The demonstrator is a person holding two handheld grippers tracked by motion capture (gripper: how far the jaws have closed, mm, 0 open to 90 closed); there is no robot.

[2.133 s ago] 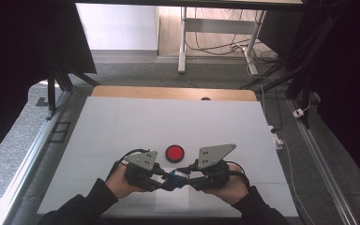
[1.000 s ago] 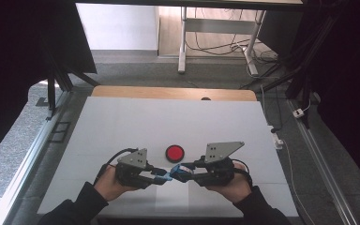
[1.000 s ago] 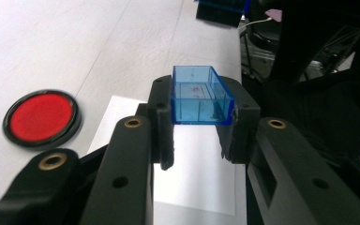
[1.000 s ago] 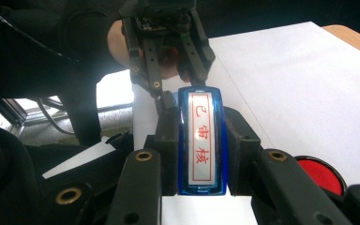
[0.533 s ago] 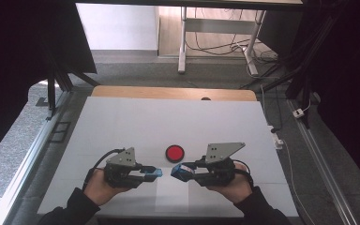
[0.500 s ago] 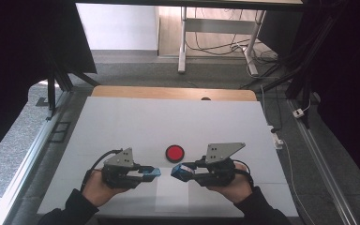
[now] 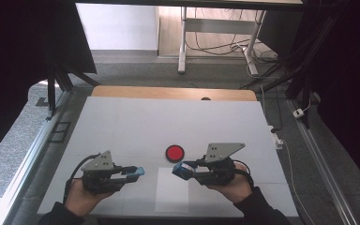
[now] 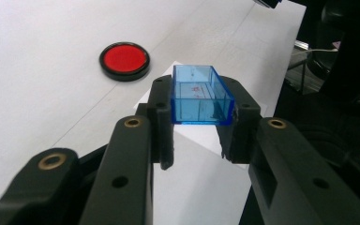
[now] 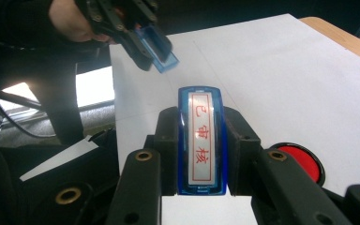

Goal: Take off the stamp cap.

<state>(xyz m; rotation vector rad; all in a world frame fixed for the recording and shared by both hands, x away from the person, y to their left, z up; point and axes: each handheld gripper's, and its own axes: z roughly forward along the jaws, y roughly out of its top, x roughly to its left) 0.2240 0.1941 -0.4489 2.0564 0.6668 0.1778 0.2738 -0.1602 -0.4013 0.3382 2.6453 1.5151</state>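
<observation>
High view — fixed above the near edge, facing forward and down over the whole white table. Left gripper view — close, low over the table, looking along its jaws toward the right. Right gripper view — close, low, looking left. Shared by all three: the red disc mid-table.

I judge this a lab recording bay: white-topped table, aluminium rail frame, black curtains, loose floor cables.
</observation>
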